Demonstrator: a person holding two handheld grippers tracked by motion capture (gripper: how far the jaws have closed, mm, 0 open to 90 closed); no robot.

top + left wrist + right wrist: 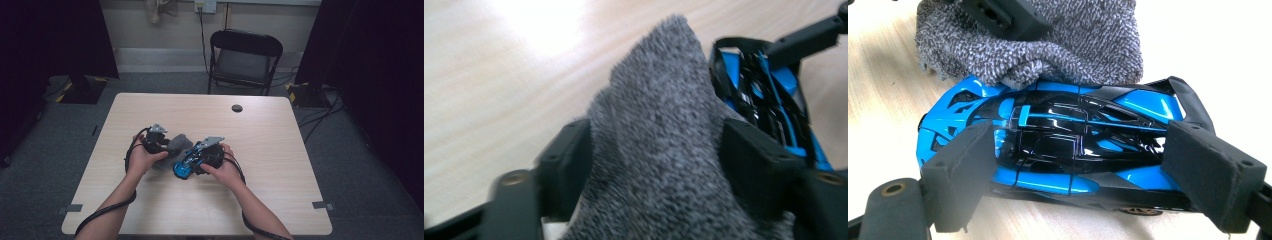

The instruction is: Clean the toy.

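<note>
A blue and black toy car [1068,145] lies on the wooden table [260,135], and my right gripper [1083,175] is shut on it, one jaw at its nose and one at its tail. A grey fuzzy cloth [659,150] is pinched between the jaws of my left gripper [654,165]. The cloth [1048,45] presses against the far side of the car. From the high view, my left gripper [167,145] and right gripper [192,160] meet near the table's middle, with the cloth [176,146] touching the car [184,166].
A black folding chair [244,59] stands beyond the far table edge. A small dark round grommet [237,108] sits in the tabletop near the back. Cables [315,117] run across the floor at the right, and dark curtains [380,60] flank the room.
</note>
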